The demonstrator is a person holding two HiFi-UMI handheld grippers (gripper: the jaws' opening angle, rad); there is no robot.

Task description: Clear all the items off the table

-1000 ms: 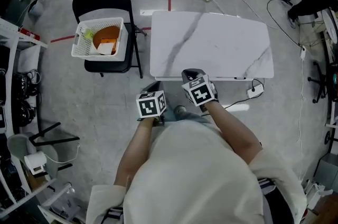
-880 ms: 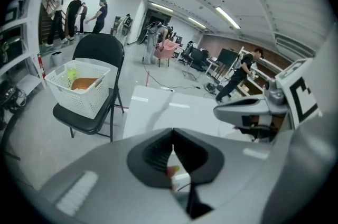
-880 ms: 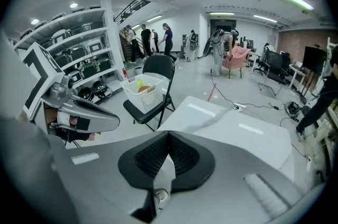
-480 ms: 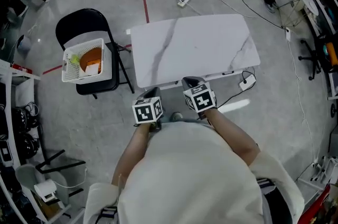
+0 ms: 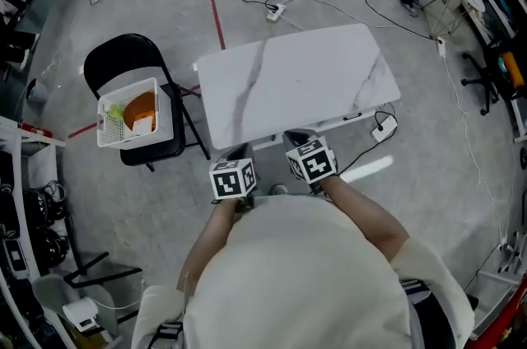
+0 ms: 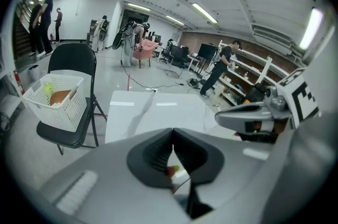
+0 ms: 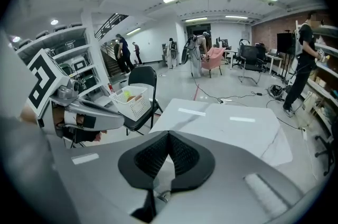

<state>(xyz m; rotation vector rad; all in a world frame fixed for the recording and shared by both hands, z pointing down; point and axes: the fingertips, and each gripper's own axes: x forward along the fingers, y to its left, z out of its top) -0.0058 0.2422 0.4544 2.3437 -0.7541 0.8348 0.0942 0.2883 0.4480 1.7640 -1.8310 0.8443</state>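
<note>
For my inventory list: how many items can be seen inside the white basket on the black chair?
3: a yellow-green item at the left, a large orange item in the middle, a small pale box beside it. Others may be hidden underneath.

Open floor (image 5: 123, 199) rings the table (image 5: 296, 84); chair (image 5: 123, 55) with basket (image 5: 168, 115) stands beside.

head view: overhead, steeply down, tabletop (image 5: 296, 84) at 12 o'clock | gripper views: low, close, facing across it | shared: tabletop, basket (image 5: 115, 138)
</note>
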